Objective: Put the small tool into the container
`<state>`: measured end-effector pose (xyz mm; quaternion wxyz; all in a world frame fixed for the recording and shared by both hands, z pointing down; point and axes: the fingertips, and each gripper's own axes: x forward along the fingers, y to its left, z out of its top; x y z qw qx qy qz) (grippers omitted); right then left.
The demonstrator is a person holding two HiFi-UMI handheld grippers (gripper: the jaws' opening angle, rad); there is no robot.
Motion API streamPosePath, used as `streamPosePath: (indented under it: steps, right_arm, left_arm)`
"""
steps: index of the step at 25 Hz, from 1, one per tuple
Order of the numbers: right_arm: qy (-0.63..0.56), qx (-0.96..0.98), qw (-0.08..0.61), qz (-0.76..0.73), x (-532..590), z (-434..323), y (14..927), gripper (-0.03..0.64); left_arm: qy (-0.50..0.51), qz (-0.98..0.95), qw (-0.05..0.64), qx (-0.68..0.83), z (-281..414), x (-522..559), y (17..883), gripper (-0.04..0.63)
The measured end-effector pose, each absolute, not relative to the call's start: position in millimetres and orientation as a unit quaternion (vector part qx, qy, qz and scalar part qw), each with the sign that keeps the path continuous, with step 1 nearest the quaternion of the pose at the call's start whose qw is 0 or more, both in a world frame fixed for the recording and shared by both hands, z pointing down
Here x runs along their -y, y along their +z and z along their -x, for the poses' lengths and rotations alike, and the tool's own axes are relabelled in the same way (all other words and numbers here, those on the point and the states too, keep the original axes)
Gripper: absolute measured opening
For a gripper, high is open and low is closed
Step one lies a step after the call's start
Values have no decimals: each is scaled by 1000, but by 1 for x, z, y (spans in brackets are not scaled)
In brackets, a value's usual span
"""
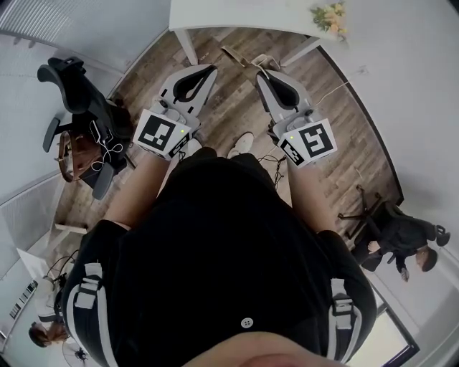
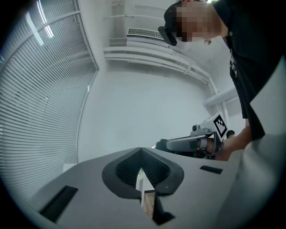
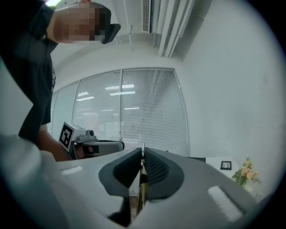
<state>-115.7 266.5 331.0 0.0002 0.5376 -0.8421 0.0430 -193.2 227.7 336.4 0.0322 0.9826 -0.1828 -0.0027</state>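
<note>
Standing pose, both claws held out toward 12 o'clock above the floor.

**Step in hand.** Neither the tool nor the container appears in any view, so I judge the task not yet begun and the step to be finding them.
- The left claw has its jaws together, pads meeting at the tip with nothing between them.
- The right claw is likewise closed and empty.
- To do this well I should turn toward the table at 12 o'clock, the likeliest place for both things.
- I should lower my gaze until both are in sight.
- One claw's jaws should part before I reach, since closed pads cannot take a small tool.
- The other claw should be left free to steady the container.

**Surface and room.**
- The floor is wood plank, and no worktop lies beneath the claws.
- A white wall runs along 3 o'clock.
- Slatted blinds cover the windows.
- The table is white and mostly out of frame.
- A dark chair hung with cables stands at 10 o'clock.
- A seated person is at 4 o'clock, well apart from me.
- Flowers sit on the table at 1 o'clock.
</note>
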Motion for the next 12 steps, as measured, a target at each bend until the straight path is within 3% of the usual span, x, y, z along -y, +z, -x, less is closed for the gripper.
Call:
streamPosePath:
  steps: [12]
  right_arm:
    - [40,845,4,-534,-275,78,335,29]
  left_arm:
    - [5,-983,19,182,154,-244,335,8]
